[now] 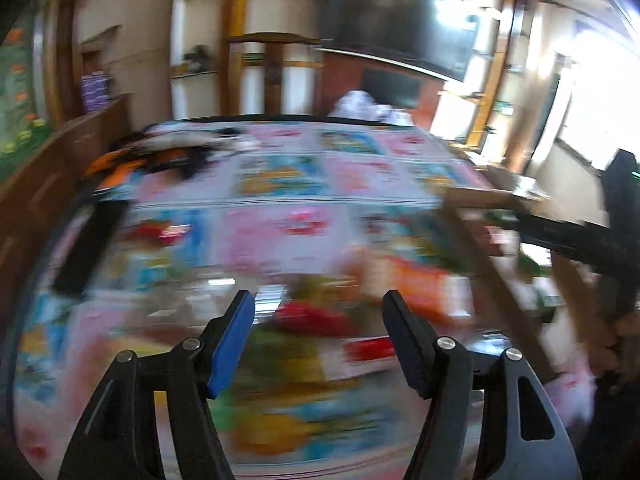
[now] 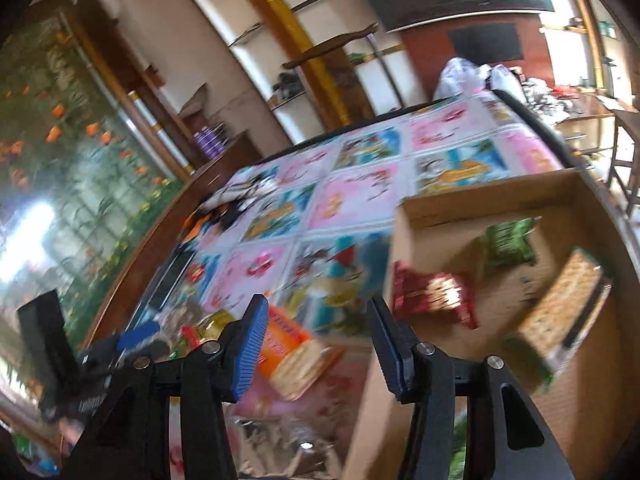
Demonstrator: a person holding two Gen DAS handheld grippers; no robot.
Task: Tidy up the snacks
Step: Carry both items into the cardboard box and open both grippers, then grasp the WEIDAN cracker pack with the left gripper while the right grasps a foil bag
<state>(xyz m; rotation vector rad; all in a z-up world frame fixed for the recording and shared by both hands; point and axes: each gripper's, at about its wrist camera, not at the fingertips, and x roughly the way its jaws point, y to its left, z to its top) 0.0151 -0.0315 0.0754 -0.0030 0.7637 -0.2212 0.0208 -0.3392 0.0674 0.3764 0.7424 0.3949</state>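
Snacks are seen blurred on the patterned worktop beyond the left tool, held apart and empty. Right view: packets lie in a cardboard box (one red, one green); right tool apart, empty.

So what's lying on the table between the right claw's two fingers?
In the right wrist view, an orange snack packet lies on the tablecloth between and beyond the open right claw, left of the cardboard box. The claw holds nothing.
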